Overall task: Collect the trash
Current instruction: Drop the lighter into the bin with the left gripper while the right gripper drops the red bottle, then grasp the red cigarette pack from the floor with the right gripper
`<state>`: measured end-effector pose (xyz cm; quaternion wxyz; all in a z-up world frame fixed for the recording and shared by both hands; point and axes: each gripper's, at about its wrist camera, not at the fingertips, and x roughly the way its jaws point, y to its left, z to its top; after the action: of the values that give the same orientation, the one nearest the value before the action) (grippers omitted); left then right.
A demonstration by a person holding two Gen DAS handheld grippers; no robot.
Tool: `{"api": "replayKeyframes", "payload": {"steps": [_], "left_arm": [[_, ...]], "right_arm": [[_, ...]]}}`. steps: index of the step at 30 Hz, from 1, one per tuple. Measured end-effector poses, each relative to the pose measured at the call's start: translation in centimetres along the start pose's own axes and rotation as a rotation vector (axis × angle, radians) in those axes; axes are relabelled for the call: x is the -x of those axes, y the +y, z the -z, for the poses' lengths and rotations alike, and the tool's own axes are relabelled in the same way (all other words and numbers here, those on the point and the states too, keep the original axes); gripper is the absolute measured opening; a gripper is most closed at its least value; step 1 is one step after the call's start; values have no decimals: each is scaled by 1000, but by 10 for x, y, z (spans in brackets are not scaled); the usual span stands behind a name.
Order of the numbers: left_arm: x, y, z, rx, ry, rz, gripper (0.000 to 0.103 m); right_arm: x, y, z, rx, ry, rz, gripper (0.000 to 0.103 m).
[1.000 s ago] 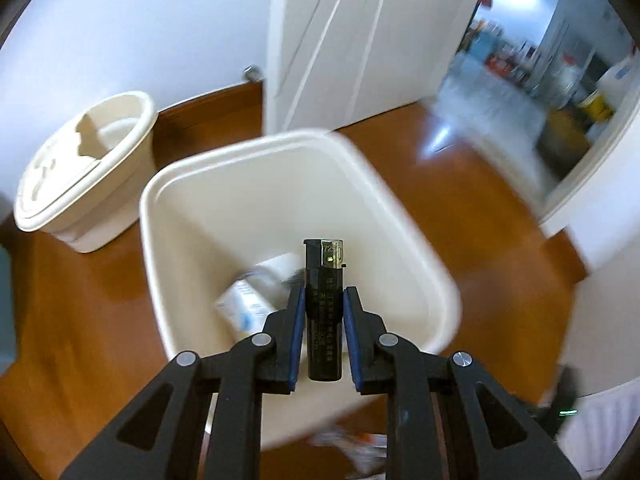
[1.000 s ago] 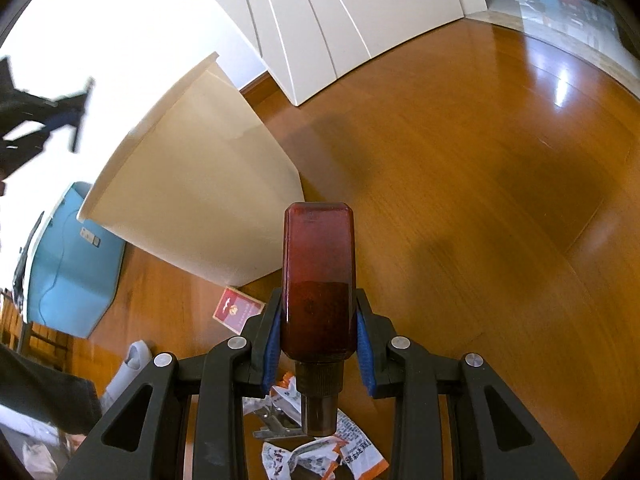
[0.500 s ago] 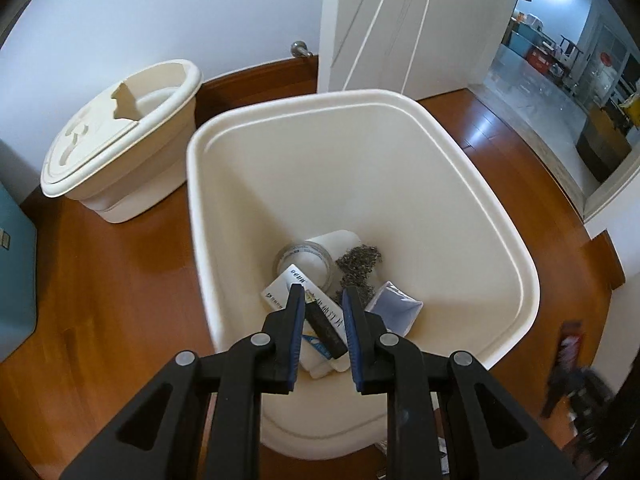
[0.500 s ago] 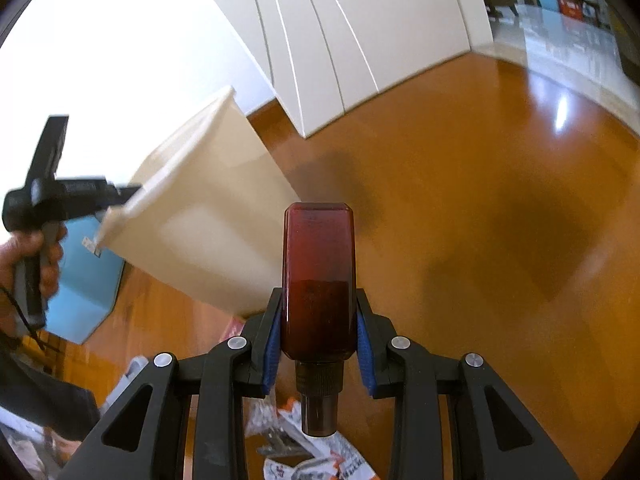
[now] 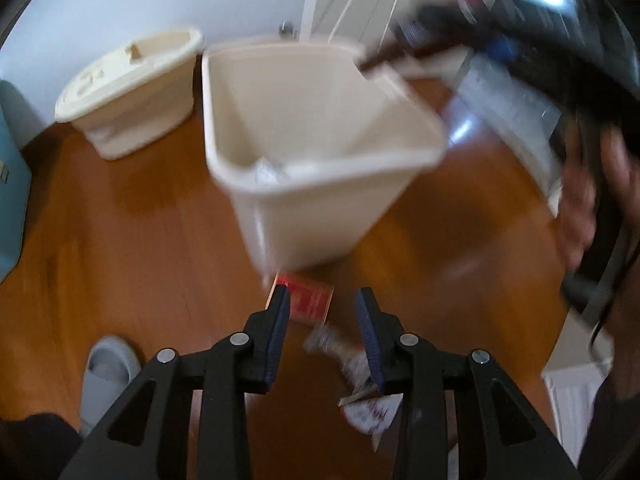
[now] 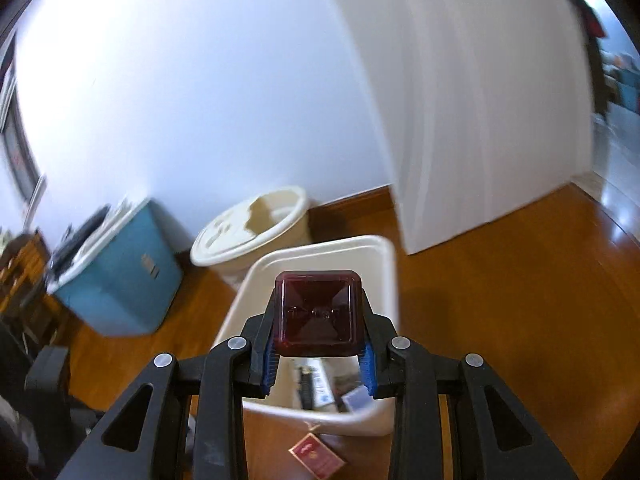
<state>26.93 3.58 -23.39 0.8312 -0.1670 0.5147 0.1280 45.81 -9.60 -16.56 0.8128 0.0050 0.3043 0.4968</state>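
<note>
Cream bin (image 6: pixel 386 264) on wood floor, partly filled | right gripper (image 6: pixel 318 354) clamped on dark red bottle (image 6: pixel 318 312), over bin mouth | left gripper (image 5: pixel 323 322) just opening, empty, above red packet (image 5: pixel 310 300) and wrappers (image 5: pixel 360 384) | risk: early release bounces bottle off rim; blurred approach could shove packet aside
</note>
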Motion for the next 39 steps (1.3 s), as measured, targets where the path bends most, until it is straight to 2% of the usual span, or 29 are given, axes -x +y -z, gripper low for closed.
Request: {"api": "replayKeyframes", "payload": {"steps": [2, 3, 5, 9, 18, 28, 29, 30, 32, 35, 36, 39], "left_arm": [[-25, 8, 16, 15, 99, -38, 34], [-43, 16, 27, 28, 173, -64, 35], [-66, 28, 42, 46, 257, -113, 35], [-94, 41, 68, 0, 346, -207, 35], [-105, 35, 90, -112, 386, -235, 35], [-107, 34, 96, -118, 398, -238, 35], [-108, 33, 97, -122, 401, -237, 35], [-110, 33, 97, -124, 402, -236, 35], [-111, 34, 98, -122, 404, -238, 35], [-116, 38, 100, -104, 424, -228, 35], [-117, 41, 100, -90, 431, -221, 35], [-121, 53, 101, -40, 441, -215, 35]], "right_arm": [[-21, 6, 1, 7, 40, -8, 34], [-34, 9, 3, 8, 65, -13, 34], [-51, 14, 11, 10, 111, -15, 34], [-73, 13, 14, 16, 173, 11, 34], [-105, 14, 13, 44, 274, 92, 34], [-121, 12, 22, 47, 361, 119, 35], [-122, 11, 22, 46, 368, 122, 43], [-121, 12, 22, 49, 370, 122, 60], [-117, 15, 21, 66, 352, 125, 76], [-100, 16, 21, 76, 307, 105, 76], [-82, 15, 24, 66, 252, 75, 76], [-40, 11, 54, 107, 178, 3, 80]]}}
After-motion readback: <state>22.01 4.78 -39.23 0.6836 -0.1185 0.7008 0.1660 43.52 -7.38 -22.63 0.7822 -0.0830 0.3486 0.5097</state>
